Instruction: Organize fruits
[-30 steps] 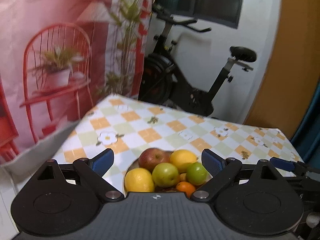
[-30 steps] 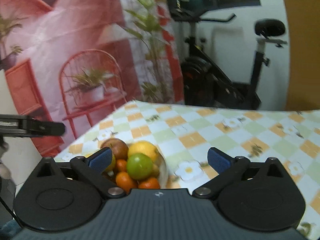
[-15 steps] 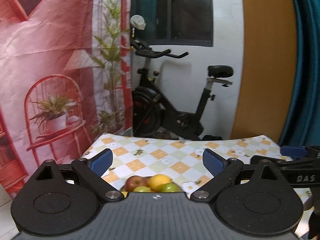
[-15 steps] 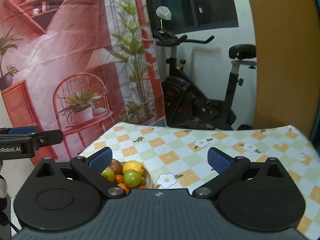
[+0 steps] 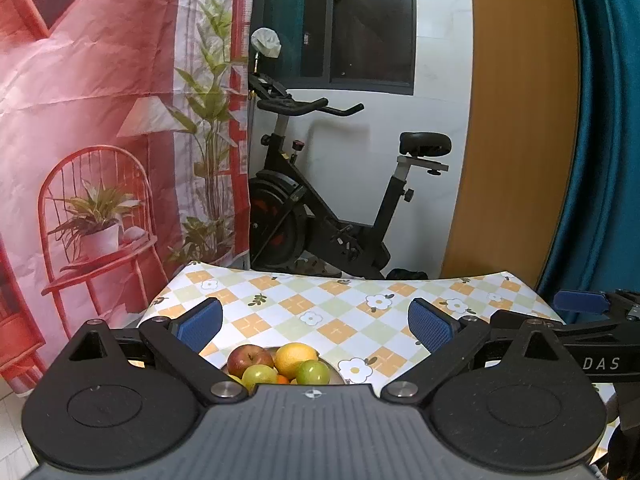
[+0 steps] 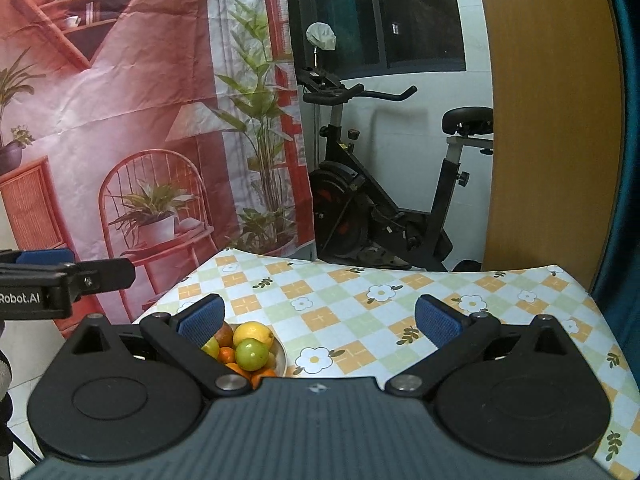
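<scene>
A metal bowl (image 5: 338, 376) piled with fruit sits on the checked tablecloth near the table's left side. In the left wrist view I see a red apple (image 5: 249, 359), a lemon (image 5: 295, 353) and two green fruits (image 5: 312, 372). The right wrist view shows the same bowl (image 6: 281, 356) with a lemon (image 6: 253, 333), a green fruit (image 6: 251, 354) and oranges (image 6: 228, 355). My left gripper (image 5: 314, 326) hangs open above and behind the bowl, nothing between its blue pads. My right gripper (image 6: 318, 320) is open too, to the right of the bowl, holding nothing.
The table (image 5: 340, 312) has a floral checked cloth and ends at a far edge. Behind it stand an exercise bike (image 5: 320, 216), a printed red backdrop (image 5: 100, 140) on the left, a wooden panel (image 5: 516, 140) and a blue curtain (image 5: 604, 140).
Both grippers have lifted and drawn back from the fruit bowl, which now looks smaller and lower in both views. Over the last half second little has shifted.
</scene>
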The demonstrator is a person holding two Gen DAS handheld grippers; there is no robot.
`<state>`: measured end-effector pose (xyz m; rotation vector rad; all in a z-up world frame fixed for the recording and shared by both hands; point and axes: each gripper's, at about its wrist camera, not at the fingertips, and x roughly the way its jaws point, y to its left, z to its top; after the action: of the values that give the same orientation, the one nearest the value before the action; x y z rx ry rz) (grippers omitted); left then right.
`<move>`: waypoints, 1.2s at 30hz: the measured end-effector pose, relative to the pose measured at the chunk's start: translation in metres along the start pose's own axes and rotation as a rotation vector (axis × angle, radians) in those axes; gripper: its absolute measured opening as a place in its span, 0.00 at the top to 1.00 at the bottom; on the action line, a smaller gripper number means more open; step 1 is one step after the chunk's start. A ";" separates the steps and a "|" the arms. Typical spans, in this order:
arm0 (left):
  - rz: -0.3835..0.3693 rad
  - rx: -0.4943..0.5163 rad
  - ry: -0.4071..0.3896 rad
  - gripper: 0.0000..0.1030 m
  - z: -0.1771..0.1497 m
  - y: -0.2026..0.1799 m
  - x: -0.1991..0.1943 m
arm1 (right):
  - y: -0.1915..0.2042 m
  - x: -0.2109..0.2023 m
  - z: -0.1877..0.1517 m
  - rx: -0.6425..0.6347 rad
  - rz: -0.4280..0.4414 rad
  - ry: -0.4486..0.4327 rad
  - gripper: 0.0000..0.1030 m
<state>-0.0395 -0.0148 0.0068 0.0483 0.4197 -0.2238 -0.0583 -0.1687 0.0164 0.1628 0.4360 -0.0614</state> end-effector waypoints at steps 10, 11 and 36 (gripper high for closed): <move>0.009 -0.018 0.009 0.03 -0.002 0.003 0.000 | -0.003 0.000 0.000 0.008 -0.009 0.002 0.00; 0.010 -0.019 0.010 0.03 -0.002 0.003 0.000 | -0.004 0.000 0.000 0.008 -0.009 0.003 0.00; 0.020 -0.024 0.016 0.02 -0.002 0.003 0.003 | -0.007 0.001 -0.003 0.014 -0.012 0.002 0.00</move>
<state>-0.0369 -0.0126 0.0035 0.0303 0.4377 -0.1984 -0.0592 -0.1754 0.0127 0.1742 0.4391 -0.0761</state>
